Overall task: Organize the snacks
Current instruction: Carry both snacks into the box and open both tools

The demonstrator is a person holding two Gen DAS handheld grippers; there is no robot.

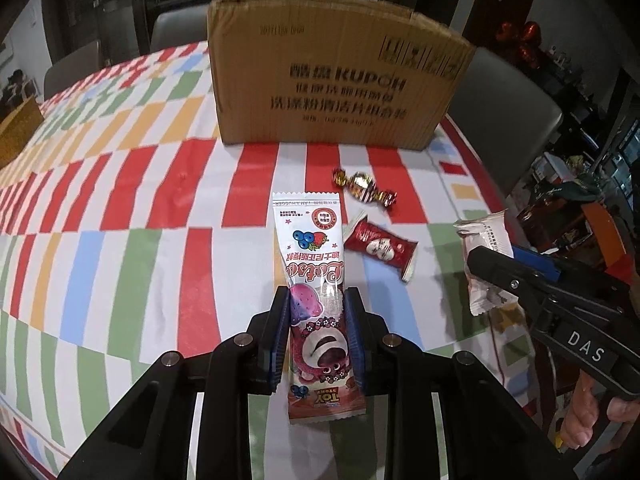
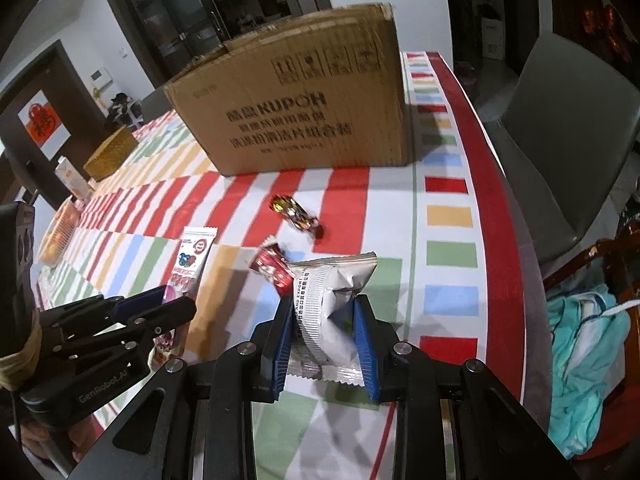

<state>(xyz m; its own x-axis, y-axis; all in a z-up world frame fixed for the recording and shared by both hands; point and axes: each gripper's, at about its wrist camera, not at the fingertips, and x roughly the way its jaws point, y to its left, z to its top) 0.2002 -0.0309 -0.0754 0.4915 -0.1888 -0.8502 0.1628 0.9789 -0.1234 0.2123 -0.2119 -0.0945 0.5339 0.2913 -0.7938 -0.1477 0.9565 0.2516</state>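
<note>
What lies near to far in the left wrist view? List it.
Left hand-held gripper shut on the pink snack stick → red packet → gold-wrapped candy → cardboard box.

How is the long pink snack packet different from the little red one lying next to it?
The pink packet is long and narrow; the red packet is short and small. The pink packet is white and pink with a bear and berries printed on it; the red packet is mostly red. The pink packet is pinched in the left gripper; the red packet lies loose on the tablecloth, held by nothing. Both are sealed snack wrappers.
</note>
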